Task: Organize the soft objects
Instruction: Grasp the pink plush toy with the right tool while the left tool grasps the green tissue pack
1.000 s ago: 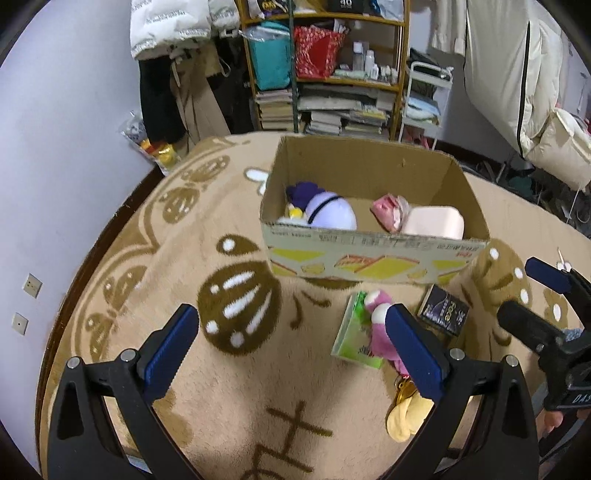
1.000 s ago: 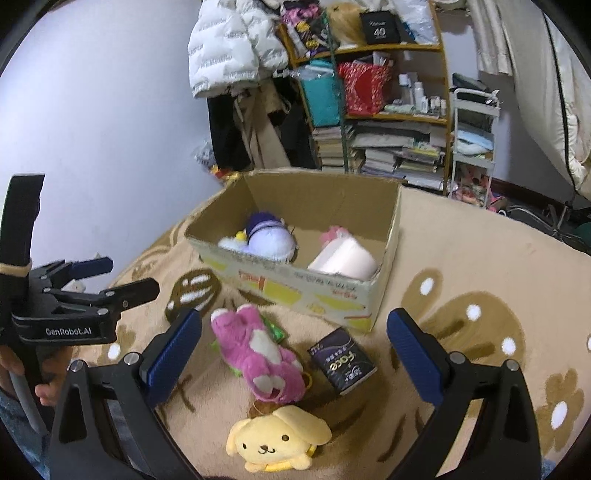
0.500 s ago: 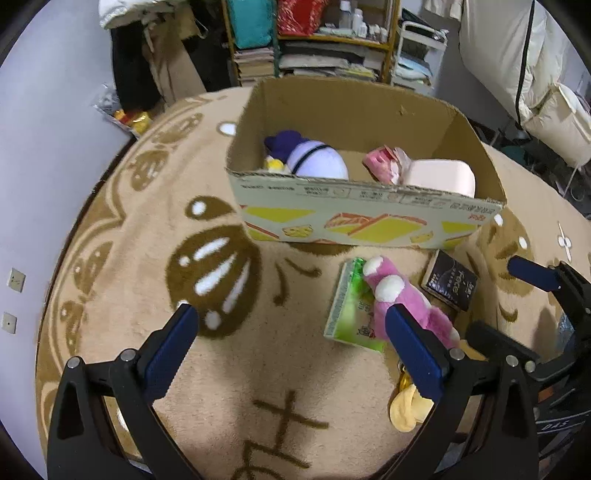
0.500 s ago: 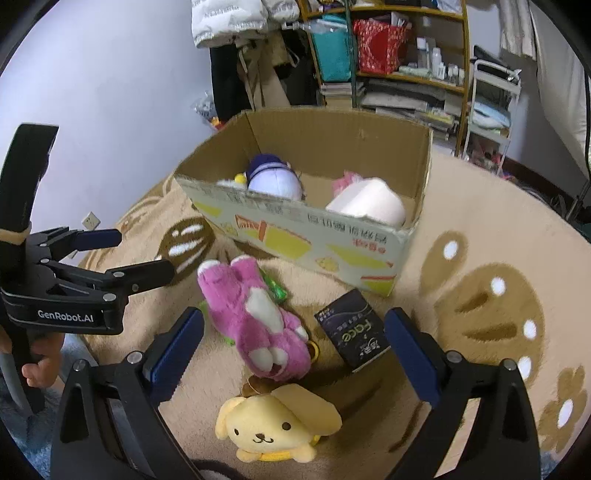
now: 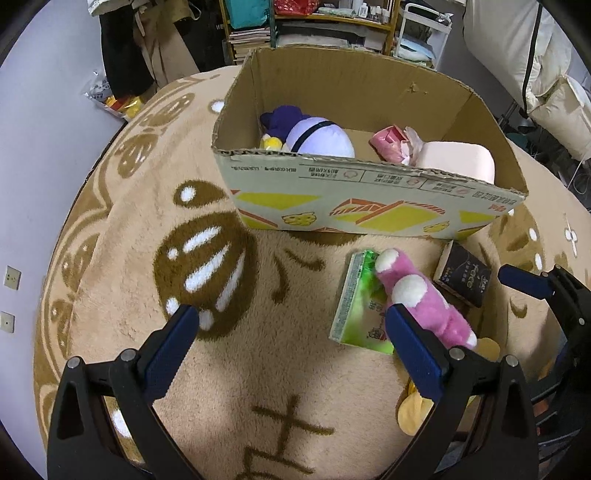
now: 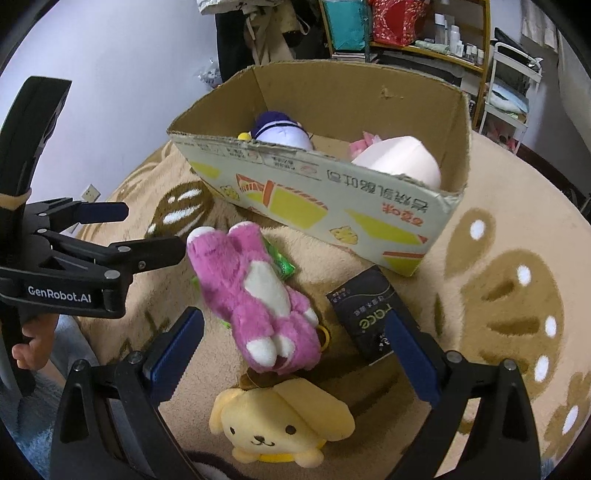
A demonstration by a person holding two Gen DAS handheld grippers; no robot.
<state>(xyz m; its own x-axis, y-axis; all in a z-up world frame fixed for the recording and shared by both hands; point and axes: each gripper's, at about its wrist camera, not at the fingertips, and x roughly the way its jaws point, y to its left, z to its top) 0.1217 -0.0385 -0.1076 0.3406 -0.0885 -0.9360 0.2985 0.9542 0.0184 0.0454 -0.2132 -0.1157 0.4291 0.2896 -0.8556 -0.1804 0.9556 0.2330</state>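
Observation:
A pink plush bear (image 6: 255, 295) lies on the rug in front of a cardboard box (image 6: 332, 199), partly on a green packet (image 5: 360, 306). A yellow dog plush (image 6: 280, 428) lies just below the bear. My right gripper (image 6: 293, 339) is open, its jaws to either side of the bear's lower end and above the dog plush. My left gripper (image 5: 291, 343) is open and empty over the rug, left of the bear (image 5: 421, 299). The box (image 5: 369, 206) holds a white and purple plush (image 5: 314, 136) and a pale pink cushion (image 5: 458, 162).
A black tissue pack (image 6: 369, 314) lies right of the bear. The round beige rug (image 5: 221, 369) covers the floor. A shelf with books and bags (image 5: 314, 22) stands behind the box. A wall (image 5: 37, 147) runs along the left.
Both grippers have moved forward and down toward the toys. The box and plush toys look larger and closer. The right gripper's jaws now frame the pink bear's lower end.

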